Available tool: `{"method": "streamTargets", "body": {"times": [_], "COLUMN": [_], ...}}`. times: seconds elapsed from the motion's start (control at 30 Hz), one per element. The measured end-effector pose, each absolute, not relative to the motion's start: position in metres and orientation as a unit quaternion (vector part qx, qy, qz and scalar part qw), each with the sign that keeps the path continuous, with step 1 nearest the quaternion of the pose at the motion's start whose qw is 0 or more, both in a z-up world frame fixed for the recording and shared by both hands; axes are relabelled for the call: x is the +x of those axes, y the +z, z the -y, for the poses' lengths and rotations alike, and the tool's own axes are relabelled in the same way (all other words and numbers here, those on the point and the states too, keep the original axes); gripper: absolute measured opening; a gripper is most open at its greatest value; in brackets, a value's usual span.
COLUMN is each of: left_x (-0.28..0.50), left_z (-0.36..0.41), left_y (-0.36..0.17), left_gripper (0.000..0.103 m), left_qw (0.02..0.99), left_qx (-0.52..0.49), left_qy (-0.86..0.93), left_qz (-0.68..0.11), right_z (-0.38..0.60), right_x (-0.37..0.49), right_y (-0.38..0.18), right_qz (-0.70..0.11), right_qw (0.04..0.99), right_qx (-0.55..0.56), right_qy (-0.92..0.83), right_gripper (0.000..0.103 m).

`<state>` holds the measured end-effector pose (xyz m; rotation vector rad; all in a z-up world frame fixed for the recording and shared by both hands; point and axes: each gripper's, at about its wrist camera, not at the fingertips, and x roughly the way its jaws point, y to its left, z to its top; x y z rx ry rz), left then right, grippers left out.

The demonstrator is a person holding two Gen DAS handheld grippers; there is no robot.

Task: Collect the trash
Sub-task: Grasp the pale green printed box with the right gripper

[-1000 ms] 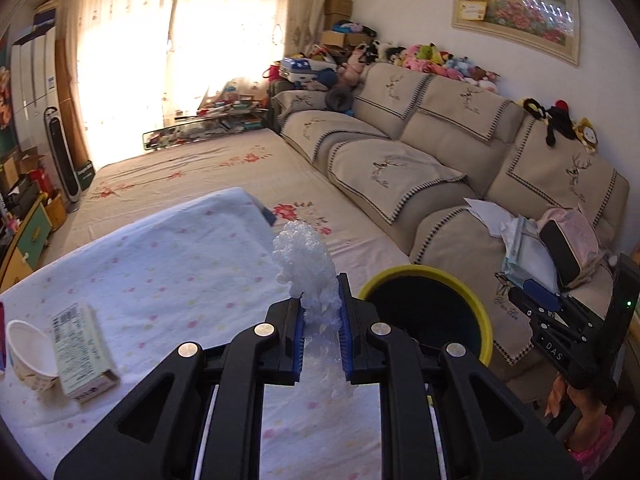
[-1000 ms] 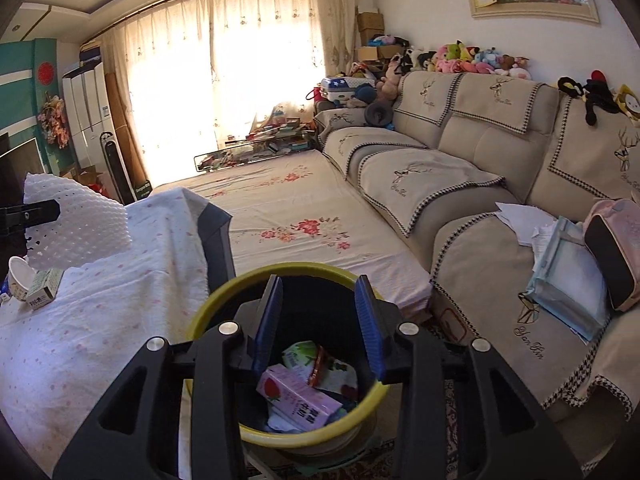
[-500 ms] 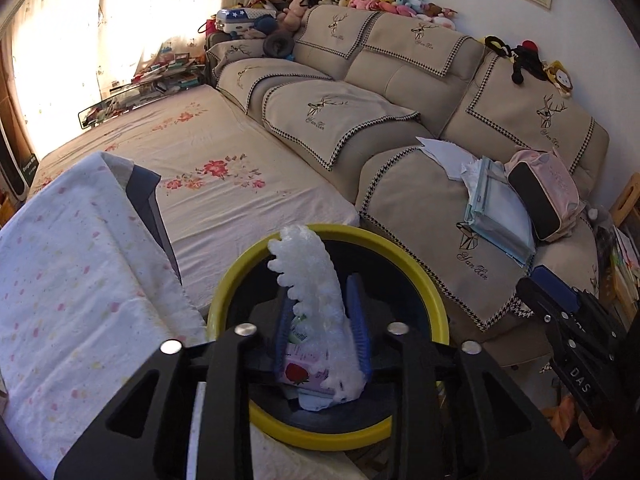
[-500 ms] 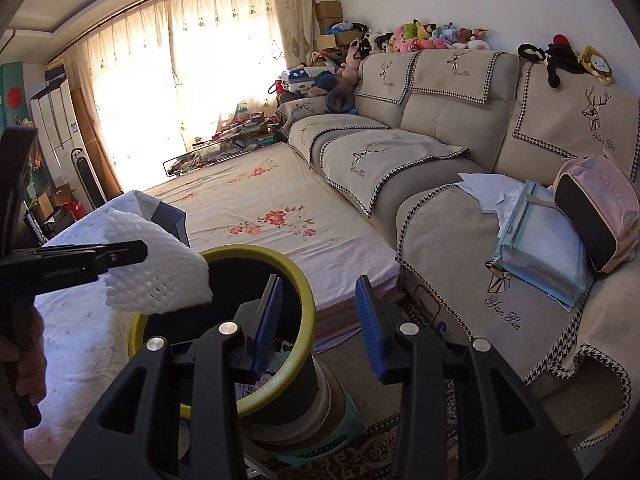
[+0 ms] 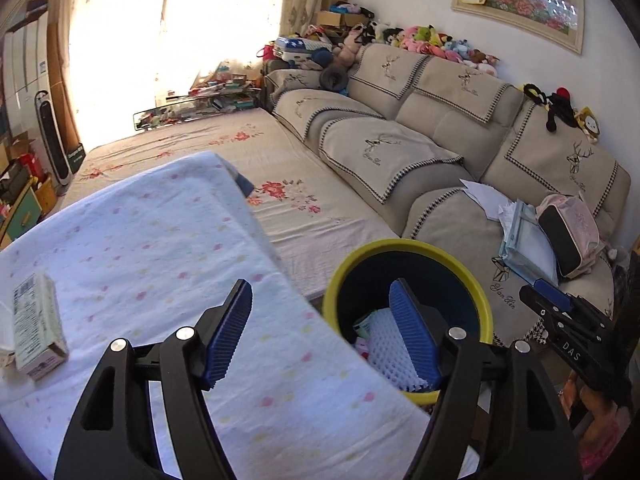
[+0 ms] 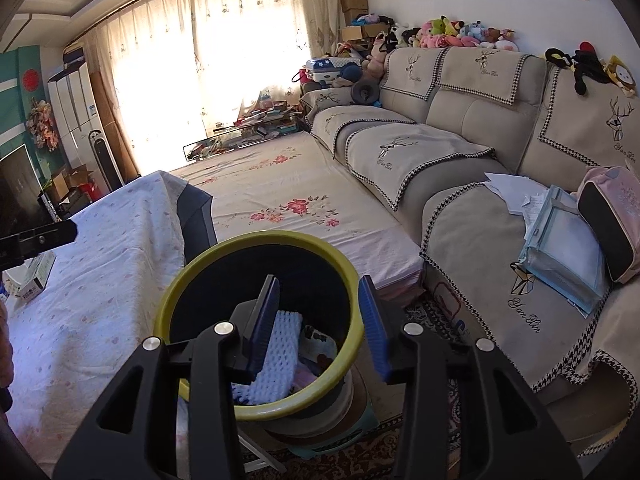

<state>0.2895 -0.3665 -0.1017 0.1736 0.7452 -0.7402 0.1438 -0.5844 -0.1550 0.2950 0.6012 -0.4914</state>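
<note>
Filling the room's right side, one sofa [image 5: 440, 120] runs behind one cloth-covered table [image 5: 140, 240]. One yellow-rimmed bin [image 5: 408, 246] stands at the table's edge, about five o'clock in the left view and six in the right. One white foam net [image 5: 384, 344] lies inside it on other trash. One carton [image 5: 38, 320] rests on the table at nine o'clock. The left gripper [image 5: 322, 334] has just been opening, its jaws wide with nothing between them; the right gripper [image 6: 318, 322] stands partly spread and empty. Only the left view shows the whole carton; only the right shows the bin's base.
</note>
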Motion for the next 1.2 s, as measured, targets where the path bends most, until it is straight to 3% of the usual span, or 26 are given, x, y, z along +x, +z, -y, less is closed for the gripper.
{"method": "streamTargets", "body": {"times": [0.27, 0.6, 0.93, 1.13, 1.2], "left_x": [0.303, 0.34, 0.359, 0.348, 0.347], "left_z": [0.221, 0.055, -0.025, -0.028, -0.028], "left_y": [-0.093, -0.109, -0.136, -0.128, -0.127], "left_gripper": [0.08, 0.081, 0.081, 0.085, 0.085], "left_qw": [0.916, 0.946, 0.946, 0.951, 0.952], "left_qx": [0.053, 0.005, -0.061, -0.066, -0.065], "left_qy": [-0.243, -0.096, -0.05, -0.031, -0.029], "left_qz": [-0.316, -0.309, -0.316, -0.299, -0.298], "right_z": [0.531, 0.437, 0.339, 0.267, 0.245], "right_x": [0.192, 0.261, 0.337, 0.377, 0.388], "right_y": [-0.148, -0.132, -0.124, -0.124, -0.128], "right_qz": [-0.309, -0.32, -0.347, -0.353, -0.358], "right_qw": [0.929, 0.941, 0.937, 0.93, 0.926], "right_qx": [0.112, 0.069, 0.019, -0.005, -0.01], "right_qy": [-0.173, -0.081, 0.026, 0.103, 0.121], "right_gripper": [0.041, 0.042, 0.042, 0.052, 0.064]}}
